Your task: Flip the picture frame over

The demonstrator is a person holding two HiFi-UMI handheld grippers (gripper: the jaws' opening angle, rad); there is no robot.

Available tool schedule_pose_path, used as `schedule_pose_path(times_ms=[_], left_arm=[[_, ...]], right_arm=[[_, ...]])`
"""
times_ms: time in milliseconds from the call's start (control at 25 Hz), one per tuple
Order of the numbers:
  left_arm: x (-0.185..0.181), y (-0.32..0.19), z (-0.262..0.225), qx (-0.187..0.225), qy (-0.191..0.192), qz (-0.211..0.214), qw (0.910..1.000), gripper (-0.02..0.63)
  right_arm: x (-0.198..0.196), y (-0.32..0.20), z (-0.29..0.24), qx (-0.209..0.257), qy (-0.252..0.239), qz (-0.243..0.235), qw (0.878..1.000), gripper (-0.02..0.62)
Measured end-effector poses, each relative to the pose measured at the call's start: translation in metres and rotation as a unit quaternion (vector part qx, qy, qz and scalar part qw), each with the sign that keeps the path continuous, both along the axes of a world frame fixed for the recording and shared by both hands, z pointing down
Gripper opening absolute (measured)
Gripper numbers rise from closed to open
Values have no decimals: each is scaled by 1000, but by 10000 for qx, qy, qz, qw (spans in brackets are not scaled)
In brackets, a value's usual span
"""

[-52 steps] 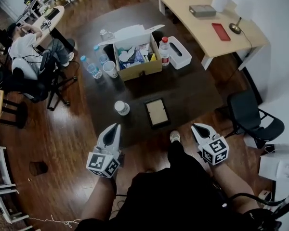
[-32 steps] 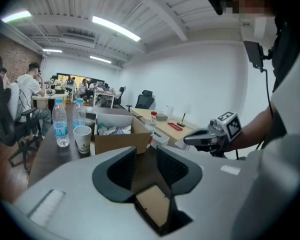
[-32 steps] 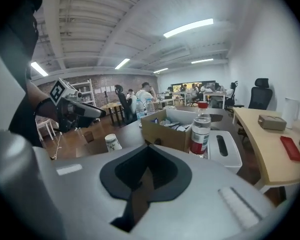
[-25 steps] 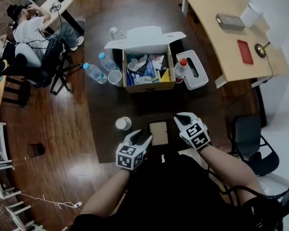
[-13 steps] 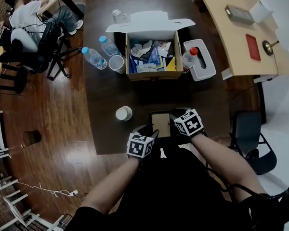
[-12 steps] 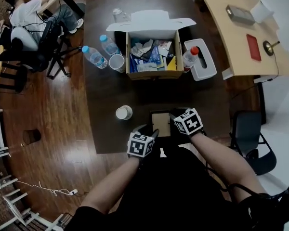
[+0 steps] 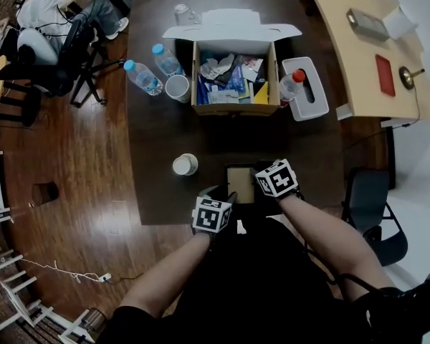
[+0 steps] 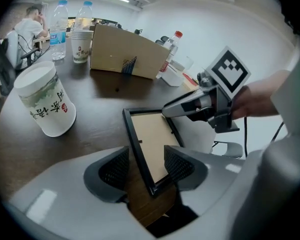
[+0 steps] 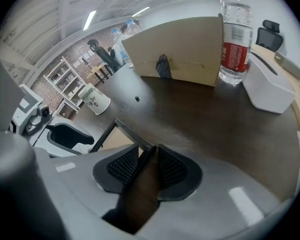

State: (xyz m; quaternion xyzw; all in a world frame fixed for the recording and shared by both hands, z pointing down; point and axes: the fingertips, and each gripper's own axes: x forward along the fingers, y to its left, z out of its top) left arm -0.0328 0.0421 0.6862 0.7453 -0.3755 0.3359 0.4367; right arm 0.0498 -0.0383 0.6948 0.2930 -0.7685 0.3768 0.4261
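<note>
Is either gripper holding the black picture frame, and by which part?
Nothing is held yet. The left gripper straddles the near corner of the black picture frame, the right gripper its right side; both have just been opening, pads not pressing.

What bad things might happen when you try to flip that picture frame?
The left gripper and right gripper have just been opening their fingers, which straddle the thin rim of the picture frame without squeezing; a shallow pinch might slip and drop it. Flipping it toward the paper cup nearby might knock that over.
</note>
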Motion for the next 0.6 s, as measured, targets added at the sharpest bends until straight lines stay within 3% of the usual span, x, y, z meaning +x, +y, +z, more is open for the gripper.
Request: schedule_pose_path(times_ms=[320, 400, 600], left_arm=[[-2, 0, 16, -207, -438, 80, 9988, 210], [-6, -2, 17, -233, -602, 78, 9979, 148], [-11, -5, 16, -529, -526, -143, 9971, 114]], right_arm=[[-4, 1, 2, -13, 37, -130, 9999, 124], [-3, 1, 1, -1, 9, -115, 9999, 121], [-6, 2, 1, 56, -51, -216, 9997, 123]])
